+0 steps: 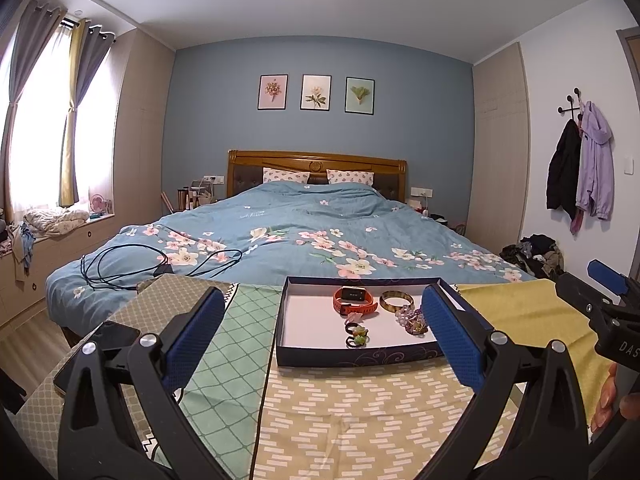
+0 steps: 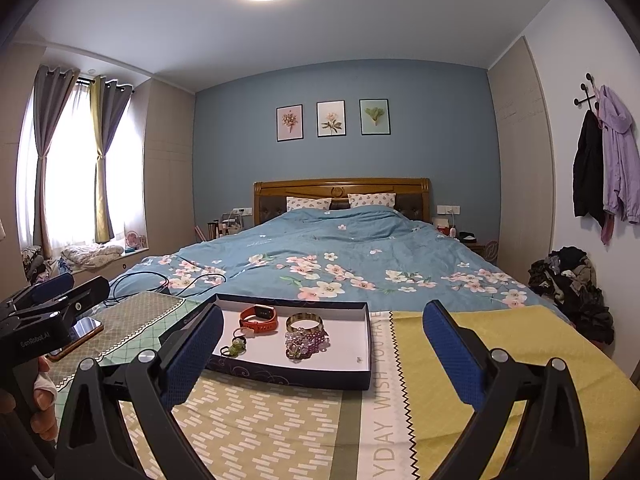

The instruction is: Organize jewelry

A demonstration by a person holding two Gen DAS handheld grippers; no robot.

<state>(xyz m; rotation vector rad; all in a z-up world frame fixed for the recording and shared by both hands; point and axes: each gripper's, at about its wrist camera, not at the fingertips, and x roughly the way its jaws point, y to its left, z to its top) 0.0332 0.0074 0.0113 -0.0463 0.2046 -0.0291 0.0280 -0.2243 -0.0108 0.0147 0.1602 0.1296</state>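
Covering the near surface is a patchwork cloth [image 2: 280,412] of tan dashes, green lattice and plain mustard panels, with grey lettering running along one pale strip. On it sits a shallow navy box [image 2: 280,374] with a white floor, and the jewelry lies inside: an orange watch [image 2: 258,319] at the back, an amber bangle [image 2: 304,322] just beside it, a heap of purple beaded bracelets [image 2: 306,343] in front of the bangle, and small flower hair ties [image 2: 234,346] toward the front left. A phone [image 2: 78,336] lies face up on the cloth well to the left of the box. Both tools hover above the cloth short of the box: the left gripper [image 1: 320,340] is spread wide with nothing between its blue pads, and the right gripper [image 2: 322,354] is likewise wide apart and holds nothing. Beyond the cloth stretches a bed [image 2: 340,248] under a blue floral duvet, a black cable [image 1: 132,266] coiled near its left corner, with two spotted pillows against a wooden headboard. Three framed flower prints [image 2: 332,119] hang on the blue wall. Curtains [image 2: 72,152] frame a bright window on the left; jackets [image 2: 604,160] hang from hooks on the right wall above a clothes pile [image 2: 572,284] on the floor.
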